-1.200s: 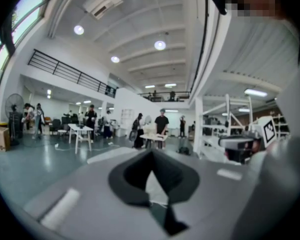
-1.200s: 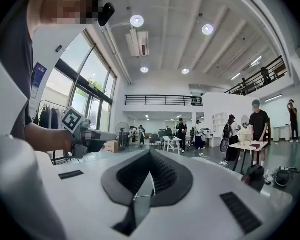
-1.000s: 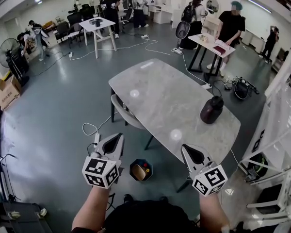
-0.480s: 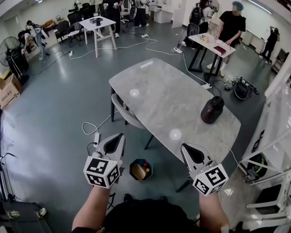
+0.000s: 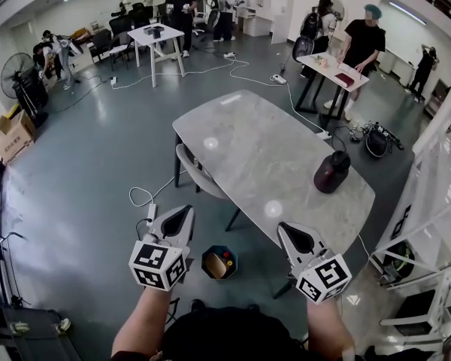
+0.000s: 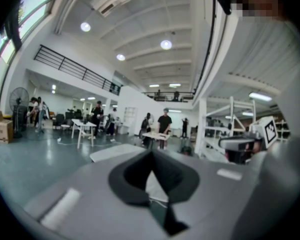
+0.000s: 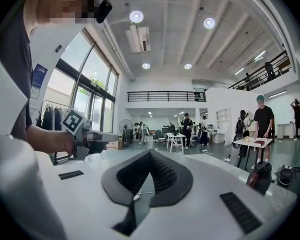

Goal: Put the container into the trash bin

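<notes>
Container [image 5: 331, 171] unmoved, upright on table [image 5: 248, 149]; L gripper [image 5: 182, 215], R gripper [image 5: 289, 232] shut, empty.

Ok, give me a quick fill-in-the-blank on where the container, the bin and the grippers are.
The container stands on the ___.
The trash bin sits on the ___.
The left gripper and right gripper are both ___ and empty.
Missing words: table; floor; shut.

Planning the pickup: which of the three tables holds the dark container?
The big marble table nearest the person; the dark container stands near its right edge. The white table and black-legged table stand farther back.
</notes>
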{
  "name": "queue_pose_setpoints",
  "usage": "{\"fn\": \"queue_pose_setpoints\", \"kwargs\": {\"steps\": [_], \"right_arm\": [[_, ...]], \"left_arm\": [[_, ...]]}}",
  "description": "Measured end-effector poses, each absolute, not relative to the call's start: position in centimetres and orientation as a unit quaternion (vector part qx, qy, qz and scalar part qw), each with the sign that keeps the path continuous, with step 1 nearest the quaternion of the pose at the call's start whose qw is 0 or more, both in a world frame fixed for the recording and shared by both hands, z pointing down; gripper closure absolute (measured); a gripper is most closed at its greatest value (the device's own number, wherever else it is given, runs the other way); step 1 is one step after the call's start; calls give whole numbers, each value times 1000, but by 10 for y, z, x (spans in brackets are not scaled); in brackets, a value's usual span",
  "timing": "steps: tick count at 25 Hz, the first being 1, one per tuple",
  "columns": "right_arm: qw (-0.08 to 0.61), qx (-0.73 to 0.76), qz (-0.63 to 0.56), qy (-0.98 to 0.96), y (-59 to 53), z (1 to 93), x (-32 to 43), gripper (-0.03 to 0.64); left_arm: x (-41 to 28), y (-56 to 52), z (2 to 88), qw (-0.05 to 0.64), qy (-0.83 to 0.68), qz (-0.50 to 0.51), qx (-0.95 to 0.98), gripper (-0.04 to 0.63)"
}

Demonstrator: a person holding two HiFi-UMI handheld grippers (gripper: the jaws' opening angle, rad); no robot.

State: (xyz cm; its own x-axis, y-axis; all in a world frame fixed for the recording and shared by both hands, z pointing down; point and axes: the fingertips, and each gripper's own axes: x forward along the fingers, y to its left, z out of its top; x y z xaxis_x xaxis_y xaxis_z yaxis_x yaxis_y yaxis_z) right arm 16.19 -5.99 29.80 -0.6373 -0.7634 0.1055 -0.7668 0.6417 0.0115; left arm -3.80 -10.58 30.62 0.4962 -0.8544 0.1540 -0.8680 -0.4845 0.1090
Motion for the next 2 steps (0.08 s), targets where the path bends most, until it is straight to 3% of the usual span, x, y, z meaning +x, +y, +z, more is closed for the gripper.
{"fn": "queue_pose_setpoints", "kwargs": {"steps": [2], "right_arm": [[50, 425, 15, -904, -61, 297, 161, 626]], "left_arm": [[-39, -106, 306, 86, -501, 38, 860, 591]]}}
